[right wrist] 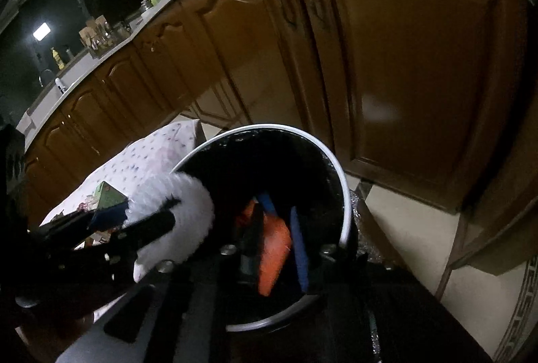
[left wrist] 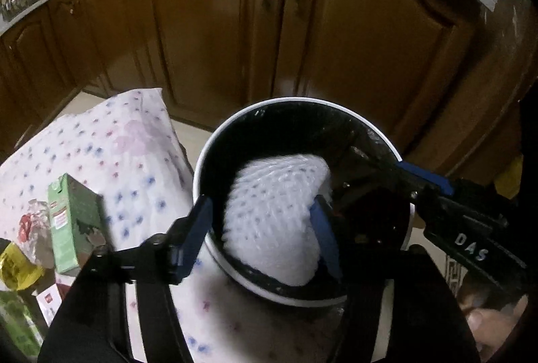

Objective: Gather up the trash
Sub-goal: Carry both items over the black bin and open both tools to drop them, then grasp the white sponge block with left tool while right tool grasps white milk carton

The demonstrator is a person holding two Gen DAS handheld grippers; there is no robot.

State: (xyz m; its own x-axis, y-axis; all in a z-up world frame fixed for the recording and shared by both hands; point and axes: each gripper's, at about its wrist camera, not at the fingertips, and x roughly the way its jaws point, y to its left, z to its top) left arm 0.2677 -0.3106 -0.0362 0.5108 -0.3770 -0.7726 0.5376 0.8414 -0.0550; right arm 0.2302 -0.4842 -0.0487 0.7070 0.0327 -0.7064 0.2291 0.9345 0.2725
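Left wrist view: the left gripper [left wrist: 262, 238] hovers over a black-lined bin [left wrist: 408, 221], jaws spread around white foam netting [left wrist: 272, 218]. The right gripper [right wrist: 279, 238], jaws slightly apart, straddles an orange wrapper [right wrist: 274, 248] inside. Release fully, then lift straight out without snagging.
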